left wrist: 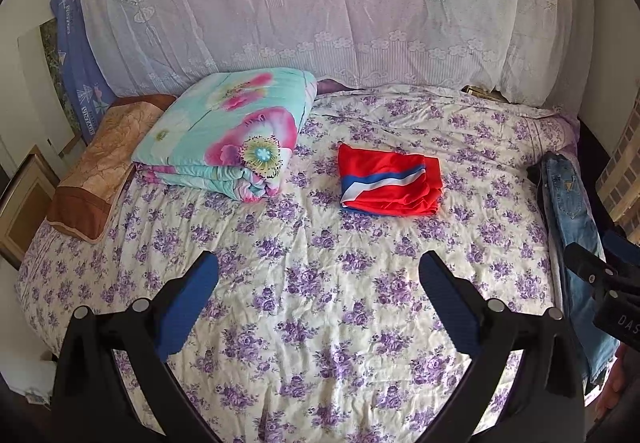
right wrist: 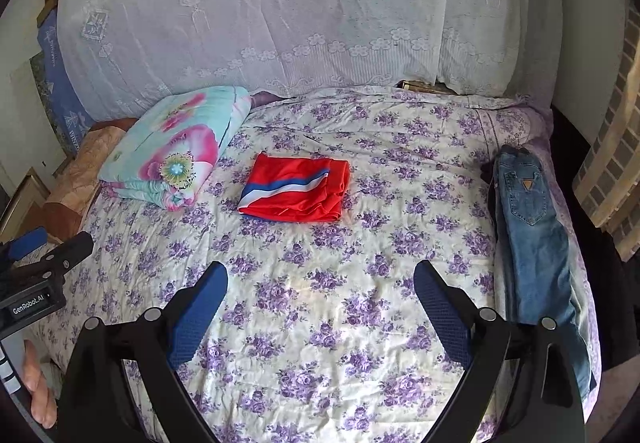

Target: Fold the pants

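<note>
Red pants (left wrist: 390, 181) with a blue and white stripe lie folded in a flat rectangle near the middle of the bed; they also show in the right wrist view (right wrist: 296, 189). Blue jeans (right wrist: 534, 239) lie stretched along the bed's right edge, also in the left wrist view (left wrist: 572, 227). My left gripper (left wrist: 318, 267) is open and empty, above the bedspread in front of the red pants. My right gripper (right wrist: 320, 275) is open and empty, also above the bedspread, left of the jeans.
The bed has a purple floral bedspread (left wrist: 320, 323). A folded floral quilt (left wrist: 228, 131) and a brown pillow (left wrist: 100, 163) lie at the left. A white lace cover (left wrist: 320, 3) drapes the back. A brick-patterned wall (right wrist: 612, 171) stands at the right.
</note>
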The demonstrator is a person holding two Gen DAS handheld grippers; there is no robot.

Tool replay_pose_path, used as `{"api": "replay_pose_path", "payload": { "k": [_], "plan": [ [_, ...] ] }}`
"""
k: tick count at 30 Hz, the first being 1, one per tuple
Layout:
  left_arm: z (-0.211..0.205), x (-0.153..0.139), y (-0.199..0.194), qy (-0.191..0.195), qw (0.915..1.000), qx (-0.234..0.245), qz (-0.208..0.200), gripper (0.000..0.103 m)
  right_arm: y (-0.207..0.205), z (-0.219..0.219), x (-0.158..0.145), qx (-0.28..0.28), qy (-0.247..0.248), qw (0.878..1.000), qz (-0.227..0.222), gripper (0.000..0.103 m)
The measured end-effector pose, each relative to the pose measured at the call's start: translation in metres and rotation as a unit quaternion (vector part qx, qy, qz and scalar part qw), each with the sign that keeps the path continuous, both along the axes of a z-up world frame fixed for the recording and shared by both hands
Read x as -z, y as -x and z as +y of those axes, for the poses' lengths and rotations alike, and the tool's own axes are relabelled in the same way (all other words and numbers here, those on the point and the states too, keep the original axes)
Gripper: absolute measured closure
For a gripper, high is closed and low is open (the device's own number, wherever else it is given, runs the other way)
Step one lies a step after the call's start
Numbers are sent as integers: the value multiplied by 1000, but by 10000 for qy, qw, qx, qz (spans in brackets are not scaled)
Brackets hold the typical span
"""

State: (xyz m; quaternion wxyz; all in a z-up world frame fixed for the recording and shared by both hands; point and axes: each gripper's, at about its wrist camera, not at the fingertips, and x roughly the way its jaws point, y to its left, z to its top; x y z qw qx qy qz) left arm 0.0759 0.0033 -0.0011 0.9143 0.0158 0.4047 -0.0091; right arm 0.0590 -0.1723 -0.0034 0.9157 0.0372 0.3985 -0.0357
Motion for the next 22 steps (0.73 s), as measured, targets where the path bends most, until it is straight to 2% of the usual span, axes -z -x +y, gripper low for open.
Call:
{"api": "replay_pose_path", "payload": {
  "k": [15, 22],
  "plan": [
    [-8, 4, -13, -50, 9999, 93, 11, 5, -7, -3, 9, 58, -65, 9999, 60, 8],
    [-5, 6, -16, -59, 10000, -6, 43, 5, -7, -2, 11, 65, -63, 9999, 68, 8]
  ]
}}
